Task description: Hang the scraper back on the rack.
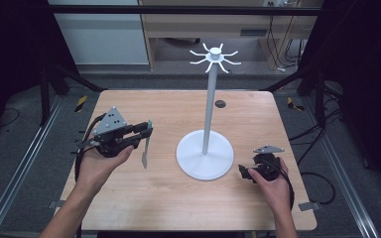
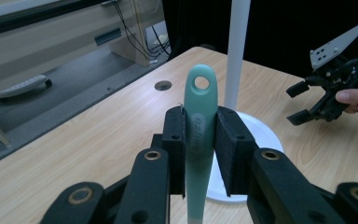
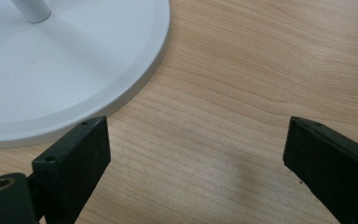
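Note:
A pale green utensil handle [image 2: 199, 116] with a hanging hole at its tip stands between the pads of my left gripper [image 2: 200, 144], which is shut on it. From above, the left gripper [image 1: 149, 130] is at the table's left and the utensil [image 1: 145, 150] hangs down from its jaws, its lower end near the tabletop. A white stand [image 1: 208, 104] with a round base [image 1: 205, 163] and a ring of hooks [image 1: 214, 55] on top rises at the table's middle. My right gripper [image 1: 243, 172] rests low just right of the base, jaws wide open over bare wood [image 3: 196, 158].
The wooden table [image 1: 168, 208] has a small dark round hole [image 1: 220, 103] behind the stand. The stand's base rim [image 3: 135, 88] lies just ahead-left of the right jaws. Dark frame rails and cables run along both table sides; a shelf unit stands behind.

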